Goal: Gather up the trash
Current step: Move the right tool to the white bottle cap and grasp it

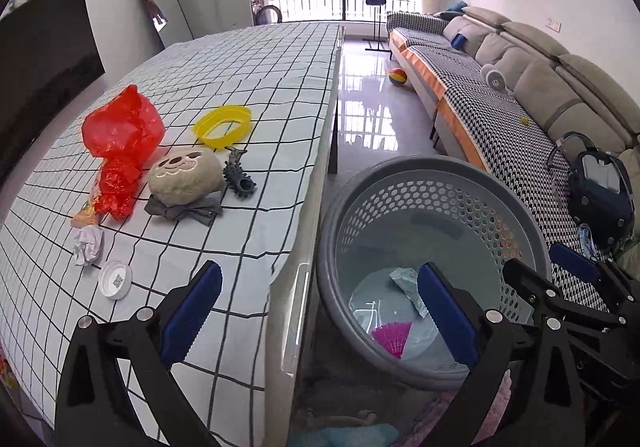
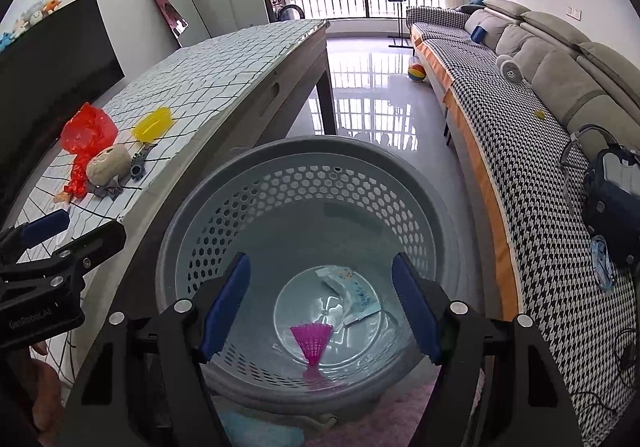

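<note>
1 grey basket (image 2: 304,175) holding 1 pink shuttlecock (image 2: 312,339) and 1 wrapper (image 2: 352,287), 1 red bag (image 1: 120,135), 1 crumpled paper (image 1: 88,245), 1 white lid (image 1: 115,279) on checked table (image 1: 248,63), left gripper (image 1: 316,311) and right gripper (image 2: 320,307) both wide open, empty

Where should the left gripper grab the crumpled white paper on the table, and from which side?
Pinch the crumpled white paper across its bunched middle, coming down from above. It is a loose wad lying on the checked tablecloth, so no edge offers purchase. Approach from the table-edge side: the white lid and the red plastic bag crowd it.
</note>
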A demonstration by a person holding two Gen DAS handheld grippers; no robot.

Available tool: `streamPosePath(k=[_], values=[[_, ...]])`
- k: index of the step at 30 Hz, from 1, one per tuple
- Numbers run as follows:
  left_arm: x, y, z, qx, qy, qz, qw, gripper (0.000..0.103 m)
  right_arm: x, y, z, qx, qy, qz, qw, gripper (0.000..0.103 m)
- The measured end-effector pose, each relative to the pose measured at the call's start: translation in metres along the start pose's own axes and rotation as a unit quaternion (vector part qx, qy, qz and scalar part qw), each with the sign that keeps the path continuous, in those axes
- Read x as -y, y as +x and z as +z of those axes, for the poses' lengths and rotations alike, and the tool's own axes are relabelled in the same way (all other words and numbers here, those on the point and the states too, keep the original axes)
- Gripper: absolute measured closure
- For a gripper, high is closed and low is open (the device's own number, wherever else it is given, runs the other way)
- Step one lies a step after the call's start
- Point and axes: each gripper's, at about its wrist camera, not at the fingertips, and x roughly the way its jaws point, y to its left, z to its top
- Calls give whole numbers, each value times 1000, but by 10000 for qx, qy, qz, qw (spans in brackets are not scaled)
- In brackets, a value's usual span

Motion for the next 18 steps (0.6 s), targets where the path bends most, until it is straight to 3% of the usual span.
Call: streamPosePath(k=[8,18], values=[[-46,-12,-17,-50,-318,139,9994,6,-47,2,4,34,-395,295,9988,33],[-133,-30,-31,63,-848,1043,9909,6,-135,12,5,-61,-1136,821,9901,33]])
